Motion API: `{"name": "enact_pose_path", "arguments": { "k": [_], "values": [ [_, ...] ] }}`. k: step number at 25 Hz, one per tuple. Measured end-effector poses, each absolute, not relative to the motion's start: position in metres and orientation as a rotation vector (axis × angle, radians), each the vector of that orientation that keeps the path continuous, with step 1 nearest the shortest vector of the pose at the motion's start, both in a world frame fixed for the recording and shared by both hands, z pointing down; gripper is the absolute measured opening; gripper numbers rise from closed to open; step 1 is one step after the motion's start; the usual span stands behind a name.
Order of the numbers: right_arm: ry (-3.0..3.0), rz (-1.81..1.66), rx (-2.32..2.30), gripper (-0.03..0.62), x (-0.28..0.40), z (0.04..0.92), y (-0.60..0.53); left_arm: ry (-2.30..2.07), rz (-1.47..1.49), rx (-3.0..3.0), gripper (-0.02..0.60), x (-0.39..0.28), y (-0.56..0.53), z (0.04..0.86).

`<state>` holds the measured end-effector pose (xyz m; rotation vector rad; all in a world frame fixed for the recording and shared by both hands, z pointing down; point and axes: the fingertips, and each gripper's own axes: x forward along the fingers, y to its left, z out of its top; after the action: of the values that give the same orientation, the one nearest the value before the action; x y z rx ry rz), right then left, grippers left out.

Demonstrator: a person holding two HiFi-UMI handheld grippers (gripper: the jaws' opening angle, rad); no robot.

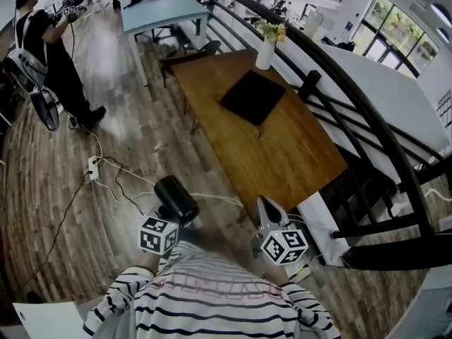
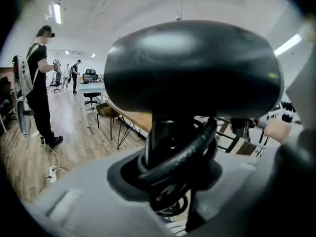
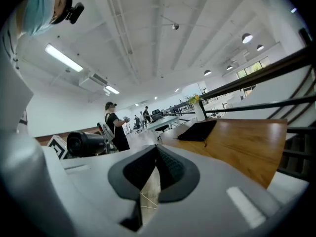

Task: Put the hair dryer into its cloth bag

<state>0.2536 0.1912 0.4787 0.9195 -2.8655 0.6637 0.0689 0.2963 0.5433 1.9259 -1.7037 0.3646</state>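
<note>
A black hair dryer [image 1: 176, 198] is held over the floor in front of me, with my left gripper [image 1: 171, 217] shut on its handle. In the left gripper view its rounded body [image 2: 192, 68] fills the top. Its handle [image 2: 165, 137], with the black cord [image 2: 190, 154] wound round it, sits between the jaws of the left gripper [image 2: 170, 186]. The black cloth bag [image 1: 253, 96] lies flat on the wooden table [image 1: 289, 154], well ahead of both grippers. My right gripper [image 1: 265, 209] is shut with nothing in it, near the table's near corner. The right gripper view shows the right gripper [image 3: 156, 158], the bag [image 3: 197, 131] and the hair dryer [image 3: 86, 143].
A white vase with flowers [image 1: 265, 51] stands at the table's far end. A dark railing [image 1: 353, 97] runs along the table's right side. A power strip with cables [image 1: 92, 168] lies on the wood floor. A person in black [image 1: 49, 55] stands far left, near a blue table [image 1: 159, 9].
</note>
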Motion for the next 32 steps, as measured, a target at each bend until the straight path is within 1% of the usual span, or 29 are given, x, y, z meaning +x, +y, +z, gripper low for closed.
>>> {"name": "enact_pose_path", "arguments": {
  "k": [5, 11, 14, 16, 23, 28, 32],
  "values": [
    [-2.869, 0.659, 0.939, 0.0, 0.249, 0.478, 0.181, -1.702, 0.346, 1.917, 0.179, 0.059, 0.289, 0.547],
    [-2.85, 0.648, 1.001, 0.0, 0.219, 0.48, 0.149, -1.65, 0.32, 1.938, 0.179, 0.021, 0.249, 0.556],
    [-2.842, 0.654, 1.045, 0.0, 0.192, 0.478, 0.126, -1.614, 0.32, 1.97, 0.179, -0.007, 0.218, 0.555],
    [-2.838, 0.653, 1.081, 0.023, 0.172, 0.476, 0.109, -1.595, 0.326, 2.001, 0.179, -0.029, 0.197, 0.55],
    [-2.81, 0.666, 1.177, 0.06, 0.11, 0.471, 0.059, -1.537, 0.361, 2.076, 0.179, -0.096, 0.14, 0.537],
    [-2.791, 0.667, 1.225, 0.061, 0.06, 0.471, 0.032, -1.507, 0.376, 2.108, 0.179, -0.148, 0.108, 0.534],
    [-2.777, 0.651, 1.295, 0.061, 0.033, 0.47, 0.014, -1.472, 0.402, 2.14, 0.179, -0.182, 0.09, 0.533]
  ]
}}
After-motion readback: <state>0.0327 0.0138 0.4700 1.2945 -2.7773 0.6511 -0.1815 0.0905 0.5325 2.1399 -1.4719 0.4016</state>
